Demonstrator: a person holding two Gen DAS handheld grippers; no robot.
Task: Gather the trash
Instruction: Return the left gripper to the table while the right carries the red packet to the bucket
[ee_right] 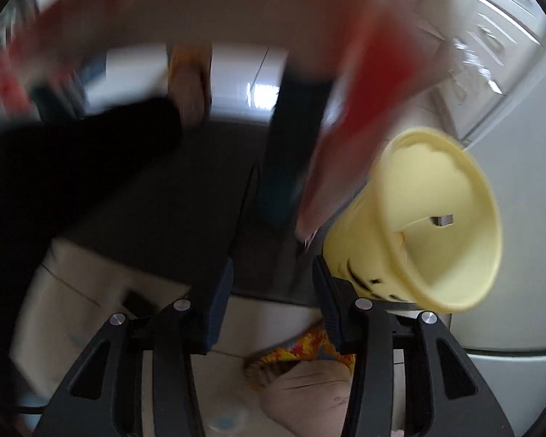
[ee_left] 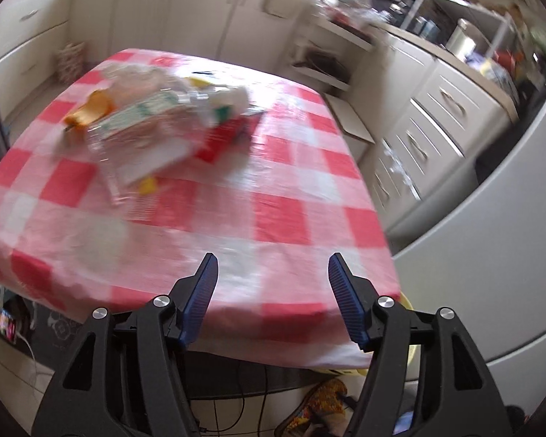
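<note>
A blurred pile of trash (ee_left: pixel 156 123) lies on the far left part of a red-and-white checked tablecloth (ee_left: pixel 280 189): clear plastic wrappers, a green-and-white packet, an orange piece (ee_left: pixel 91 111) and a red flat pack (ee_left: pixel 224 136). My left gripper (ee_left: pixel 271 280) is open and empty above the table's near edge, well short of the pile. My right gripper (ee_right: pixel 273 287) is open and empty, low beside the table. A pale yellow bin (ee_right: pixel 429 233) with a smiley face stands just right of it, its mouth tilted toward the camera.
White kitchen cabinets and drawers (ee_left: pixel 433 116) line the right and back walls. A large white appliance (ee_left: pixel 491 255) stands at the right, next to the bin. A dark table leg (ee_right: pixel 295 153) and the hanging cloth (ee_right: pixel 364 83) are close ahead of my right gripper. Cables lie on the floor (ee_left: pixel 236 400).
</note>
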